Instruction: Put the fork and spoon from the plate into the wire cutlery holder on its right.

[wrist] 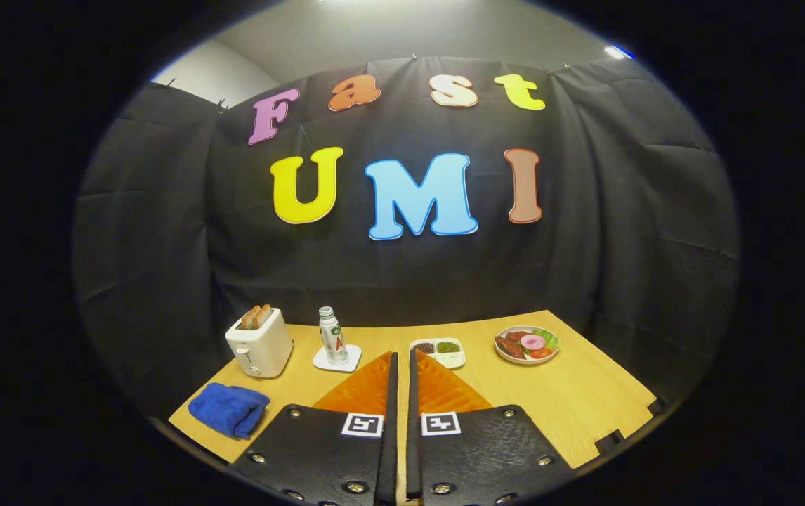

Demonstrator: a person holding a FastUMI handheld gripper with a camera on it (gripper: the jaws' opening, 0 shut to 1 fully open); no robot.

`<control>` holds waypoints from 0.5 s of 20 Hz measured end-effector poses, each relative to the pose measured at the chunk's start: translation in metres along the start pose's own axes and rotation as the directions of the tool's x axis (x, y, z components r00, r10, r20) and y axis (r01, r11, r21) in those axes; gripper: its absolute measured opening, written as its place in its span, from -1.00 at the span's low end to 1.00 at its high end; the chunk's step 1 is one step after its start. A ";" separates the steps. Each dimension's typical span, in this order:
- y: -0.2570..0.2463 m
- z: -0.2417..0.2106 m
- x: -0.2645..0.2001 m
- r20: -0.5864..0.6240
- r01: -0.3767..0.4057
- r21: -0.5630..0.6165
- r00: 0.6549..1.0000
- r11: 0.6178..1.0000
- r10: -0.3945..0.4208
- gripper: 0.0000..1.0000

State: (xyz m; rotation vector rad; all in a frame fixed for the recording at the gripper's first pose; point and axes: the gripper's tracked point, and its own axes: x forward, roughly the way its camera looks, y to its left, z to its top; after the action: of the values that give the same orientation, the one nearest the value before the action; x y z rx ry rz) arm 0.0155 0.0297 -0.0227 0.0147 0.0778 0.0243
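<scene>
A: Blue cloth (229, 410), folded and a bit rumpled, lies at the near left corner of the wooden table (585, 407), just left of the gripper's body.

B: And behind it?

A: A white toaster (260, 343) with two slices of toast (256, 316) standing in its slots. Next along, a small bottle (331, 336) stands upright on a white square coaster (337, 359).

B: The gripper (402, 362) itself?

A: Its two fingers run forward side by side with only a thin slit between them, nothing held in that slit. They are as good as closed, resting over the table without touching any item.

B: What sits past the tips?

A: Just beyond them and slightly right, a white divided tray (439, 352) holding dark and green fillings; it is too small to say what they are.

B: Further right?

A: A round plate (526, 345) near the far edge, well apart from the fingers, carrying brown pieces, a pink slice, something red and a green leaf. Whether cutlery lies on it I cannot make out at this size.
</scene>
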 end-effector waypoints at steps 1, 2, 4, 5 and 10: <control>0.002 -0.008 0.002 -0.024 -0.007 0.004 1.000 1.000 0.007 -0.89; 0.005 -0.016 0.005 -0.057 -0.018 0.011 0.998 1.000 0.018 -0.89; 0.013 -0.033 0.006 -0.116 -0.040 0.030 0.992 0.999 0.043 -0.88; 0.016 -0.039 0.009 -0.139 -0.046 0.037 0.989 0.998 0.051 -0.88; 0.043 -0.096 0.011 -0.312 -0.126 0.065 0.940 0.990 0.140 -0.88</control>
State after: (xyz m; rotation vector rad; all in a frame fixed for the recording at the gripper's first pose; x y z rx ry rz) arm 0.0178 0.0744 -0.1183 0.0603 0.3987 0.1603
